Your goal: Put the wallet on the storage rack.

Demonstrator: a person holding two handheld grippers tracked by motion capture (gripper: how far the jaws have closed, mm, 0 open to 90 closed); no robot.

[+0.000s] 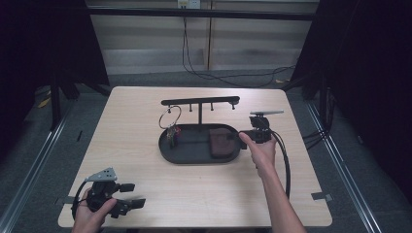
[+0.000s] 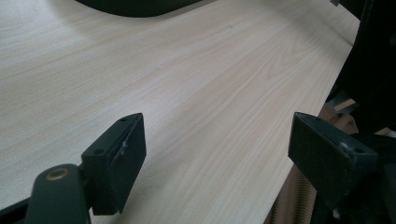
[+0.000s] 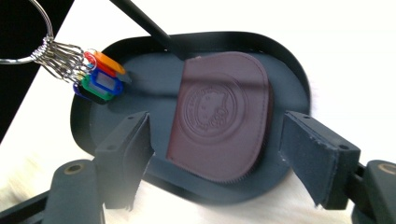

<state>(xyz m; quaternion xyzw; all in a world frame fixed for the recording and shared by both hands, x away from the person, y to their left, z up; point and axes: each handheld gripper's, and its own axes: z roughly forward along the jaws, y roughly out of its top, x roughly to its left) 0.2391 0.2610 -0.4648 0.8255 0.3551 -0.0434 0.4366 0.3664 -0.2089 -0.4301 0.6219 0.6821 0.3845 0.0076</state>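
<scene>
My right gripper [image 1: 248, 137] sat at the right end of the tray [image 1: 167, 150], its jaws released and standing wide with nothing pressed between them. The wallet [image 3: 220, 114] lay flat in the tray's right half, just ahead of those jaws and apart from both pads. I judged the main risk to be catching it on the way out: the pads [image 3: 312, 156] flanked the wallet's near edge, so a crooked or low pull-back could have snagged the zip edge and dragged the wallet up against the tray rim, or nudged the tray itself across the table [image 1: 145, 194].

The keys [image 3: 95, 77] hung from a ring [image 1: 170, 117] on the stand's bar [image 1: 200, 101], down at the tray's left half. A swing of the gripper that way could have set them swaying or knocked the post.

My left gripper [image 1: 125, 194] rested at the near left corner of the table, jaws apart over bare wood, well away from everything.
</scene>
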